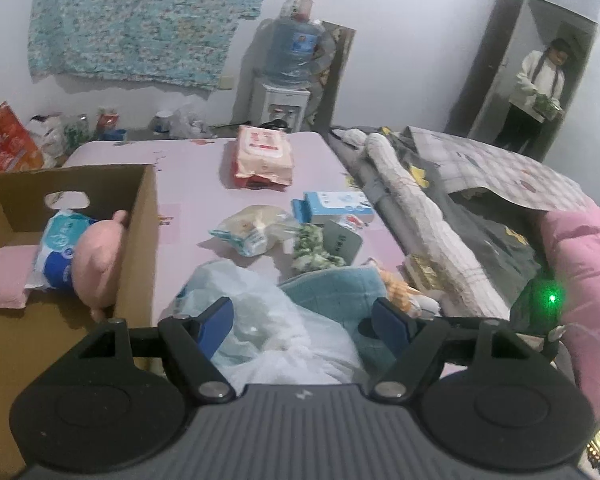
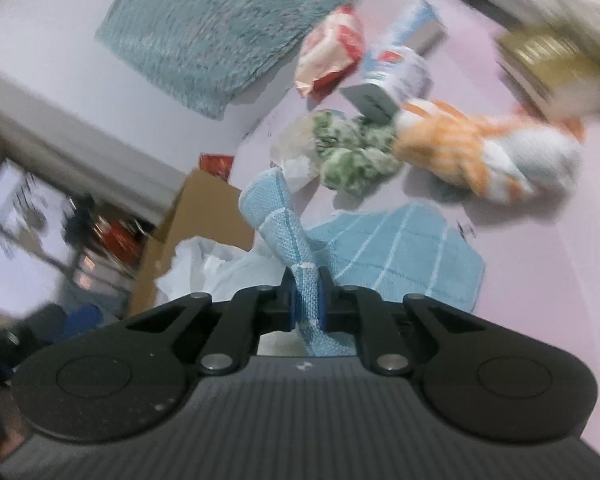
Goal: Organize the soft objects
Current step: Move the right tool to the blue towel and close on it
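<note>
Left wrist view: left tongs (image 1: 302,322) spread wide, nothing pinched, hovering over a white plastic bag (image 1: 260,312) just right of the cardboard box (image 1: 136,216). Box holds a pink plush toy (image 1: 98,256), a blue-white tissue pack (image 1: 56,248) and a pink cloth (image 1: 8,276). More soft items lie on the bed (image 1: 192,184) beyond the box.

Right wrist view: right tongs (image 2: 306,304) clenched on a corner of the blue towel (image 2: 396,248), corner lifted, rest flat on the bed, right of the box. Likely step: lift the towel toward the box. Grip is thin, so raise it slowly, clear the bag, drop it in open space.
</note>
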`<state>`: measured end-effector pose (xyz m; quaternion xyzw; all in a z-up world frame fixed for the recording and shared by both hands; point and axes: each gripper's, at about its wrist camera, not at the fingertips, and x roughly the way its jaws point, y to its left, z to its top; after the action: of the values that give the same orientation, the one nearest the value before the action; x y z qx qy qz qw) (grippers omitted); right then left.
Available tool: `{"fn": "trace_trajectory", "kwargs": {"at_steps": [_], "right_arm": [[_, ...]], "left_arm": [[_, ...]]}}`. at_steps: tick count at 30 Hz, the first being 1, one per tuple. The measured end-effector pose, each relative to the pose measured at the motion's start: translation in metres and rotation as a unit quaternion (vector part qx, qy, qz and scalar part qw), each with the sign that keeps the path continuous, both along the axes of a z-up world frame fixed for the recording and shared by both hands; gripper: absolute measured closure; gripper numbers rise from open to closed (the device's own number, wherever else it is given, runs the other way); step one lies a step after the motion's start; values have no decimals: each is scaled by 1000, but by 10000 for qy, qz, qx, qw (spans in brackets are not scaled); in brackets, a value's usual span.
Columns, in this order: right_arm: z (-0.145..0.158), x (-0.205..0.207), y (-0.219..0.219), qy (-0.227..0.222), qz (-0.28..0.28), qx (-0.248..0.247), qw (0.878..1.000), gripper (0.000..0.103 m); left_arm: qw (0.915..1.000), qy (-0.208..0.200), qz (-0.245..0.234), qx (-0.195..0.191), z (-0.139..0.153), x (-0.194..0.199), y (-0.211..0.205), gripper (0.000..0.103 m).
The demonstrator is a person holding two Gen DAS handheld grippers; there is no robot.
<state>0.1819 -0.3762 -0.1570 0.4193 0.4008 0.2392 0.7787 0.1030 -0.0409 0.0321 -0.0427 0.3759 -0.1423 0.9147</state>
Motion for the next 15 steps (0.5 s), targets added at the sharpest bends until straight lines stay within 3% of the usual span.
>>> {"fn": "trace_trajectory", "kwargs": {"at_steps": [4,8,11,15], "right_arm": [[-16,-23,-26,268,-229,823,9960,95],[-33,-53,-42,627,-345,1273,9893,95],[-46,-69,-45,945,-344,1392,9851,95],[-54,-80,-43,1181,-461,1191,9848,92]], "left_arm": [[9996,-82,-271,76,-1,-5,-13,26],[9973,-113,-629,351,-7,-7,-33,26],[9930,-160,-973,654,-11,-10,-51,26],[9866,-63,-1273,1019,-20,-10,-75,26]]}}
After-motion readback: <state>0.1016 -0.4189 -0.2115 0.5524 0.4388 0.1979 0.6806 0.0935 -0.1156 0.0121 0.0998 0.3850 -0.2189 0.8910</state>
